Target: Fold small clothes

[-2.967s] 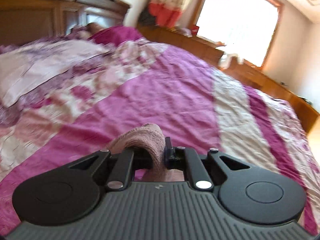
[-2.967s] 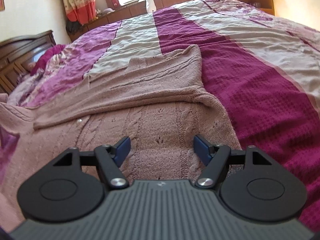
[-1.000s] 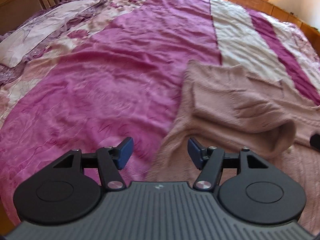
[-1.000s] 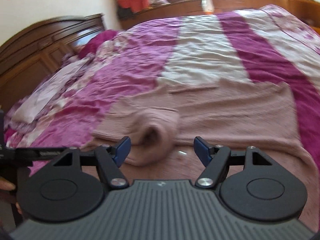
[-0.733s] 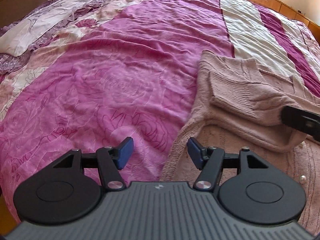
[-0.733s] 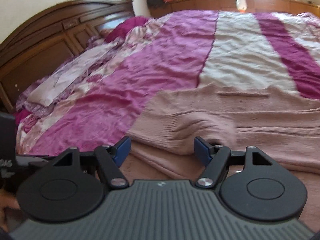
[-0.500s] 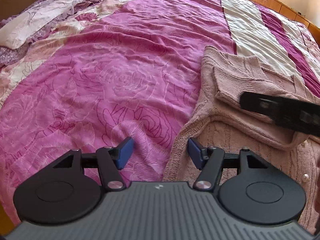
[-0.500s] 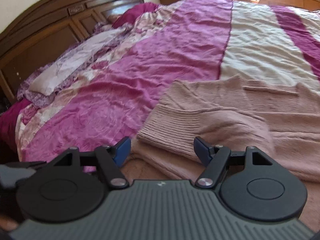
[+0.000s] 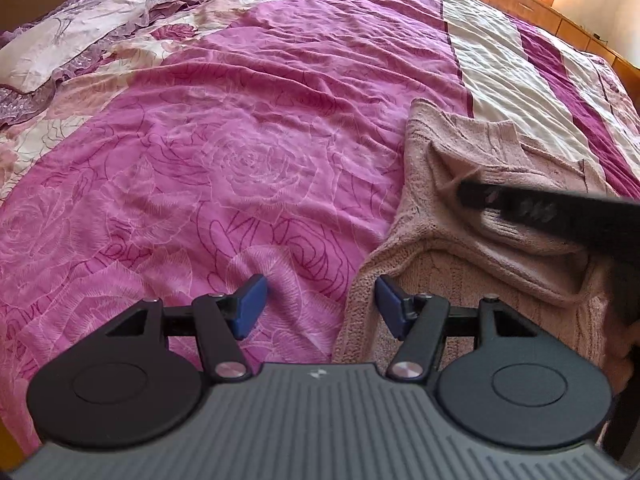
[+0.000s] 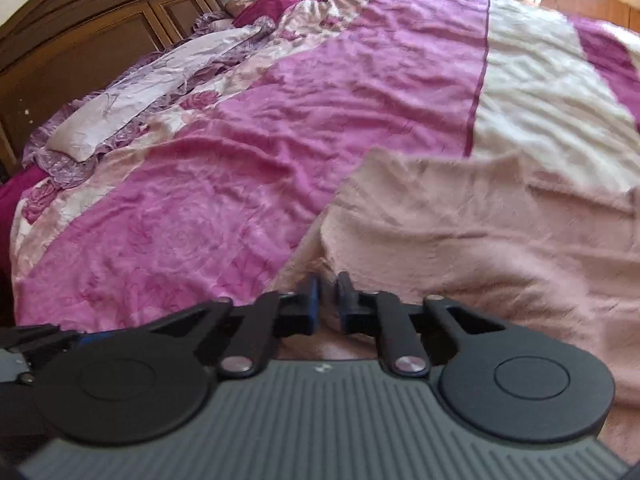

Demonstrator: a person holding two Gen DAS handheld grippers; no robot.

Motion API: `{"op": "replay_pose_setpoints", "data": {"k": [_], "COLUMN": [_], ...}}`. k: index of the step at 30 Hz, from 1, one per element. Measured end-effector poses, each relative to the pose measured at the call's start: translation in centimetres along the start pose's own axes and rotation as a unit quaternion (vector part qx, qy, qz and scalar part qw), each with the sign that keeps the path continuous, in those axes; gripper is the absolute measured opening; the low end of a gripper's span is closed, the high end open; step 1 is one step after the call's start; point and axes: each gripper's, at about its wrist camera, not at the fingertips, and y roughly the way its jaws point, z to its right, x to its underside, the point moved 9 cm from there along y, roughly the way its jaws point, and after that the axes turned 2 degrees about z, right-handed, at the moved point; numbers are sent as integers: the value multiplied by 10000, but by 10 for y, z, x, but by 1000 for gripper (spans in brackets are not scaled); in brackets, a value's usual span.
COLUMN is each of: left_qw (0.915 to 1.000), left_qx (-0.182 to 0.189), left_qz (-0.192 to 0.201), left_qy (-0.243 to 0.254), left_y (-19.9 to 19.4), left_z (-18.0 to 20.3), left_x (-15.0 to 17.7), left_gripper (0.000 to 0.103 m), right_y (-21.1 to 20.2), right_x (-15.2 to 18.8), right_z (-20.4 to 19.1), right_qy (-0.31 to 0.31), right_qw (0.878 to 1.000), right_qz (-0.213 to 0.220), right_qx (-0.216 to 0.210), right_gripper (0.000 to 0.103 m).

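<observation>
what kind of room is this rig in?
Most likely a home bedroom. A large bed with a magenta floral quilt fills both views, a carved wooden headboard stands at its far end with a pillow below it, and a pink knitted sweater lies on the quilt.

Item I see: one dusty-pink knitted cardigan [image 9: 492, 240], cable-patterned body, ribbed edges. It lies flat on the bed, one sleeve [image 9: 480, 176] folded across its front.
</observation>
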Motion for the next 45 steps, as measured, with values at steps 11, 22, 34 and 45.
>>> {"op": "replay_pose_setpoints", "data": {"k": [11, 22, 34, 45], "left_qw": [9988, 9944, 9916, 9922], "left_qx": [93, 109, -180, 1], "left_qz": [348, 437, 121, 530], "left_qy": [321, 952, 1274, 1124], "left_y": [-17, 4, 44, 37], "left_z": [24, 73, 87, 99], "left_x": [-26, -41, -29, -64], "left_gripper": [68, 68, 68, 68], "right_y": [-121, -186, -182, -192], "right_x": [-47, 29, 122, 76], "right_z": [89, 208, 277, 278], "right_qy": [728, 1681, 2629, 1634], "right_qw": [9854, 9596, 9442, 9653], "right_qz": [1441, 1509, 780, 1166], "right_qx": [537, 1677, 1823, 1670], "right_gripper": [9, 9, 11, 54]}}
